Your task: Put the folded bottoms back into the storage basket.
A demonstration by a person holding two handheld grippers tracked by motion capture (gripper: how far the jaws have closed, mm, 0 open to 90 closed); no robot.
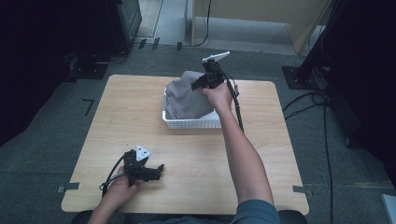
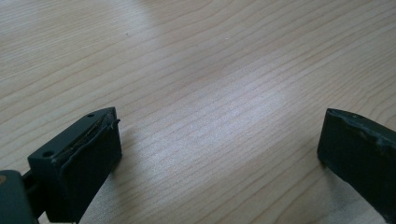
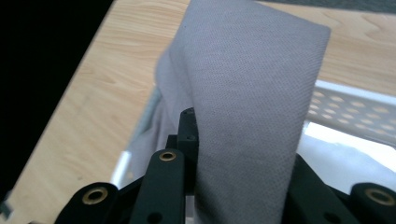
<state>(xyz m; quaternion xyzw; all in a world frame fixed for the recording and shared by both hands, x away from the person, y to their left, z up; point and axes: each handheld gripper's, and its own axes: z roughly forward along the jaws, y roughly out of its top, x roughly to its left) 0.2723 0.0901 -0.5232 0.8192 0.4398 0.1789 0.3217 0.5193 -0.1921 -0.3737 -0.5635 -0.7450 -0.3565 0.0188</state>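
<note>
A folded grey cloth (image 1: 187, 95) lies partly in a white perforated basket (image 1: 191, 122) at the back middle of the wooden table. My right gripper (image 1: 201, 83) is over the basket's far right corner, shut on a thick fold of the cloth. In the right gripper view that grey cloth (image 3: 252, 93) stands up between the black jaws, with the basket's white wall (image 3: 355, 112) behind it. My left gripper (image 1: 156, 171) rests low at the table's near left, its jaws wide apart. In the left gripper view the fingers (image 2: 88, 158) stand over bare wood with nothing between them.
The wooden table (image 1: 130, 116) has rounded corners and stands on grey carpet. Black cables (image 1: 322, 100) run over the floor to the right, near a dark stand base (image 1: 299, 74). Dark equipment lines the back left and right.
</note>
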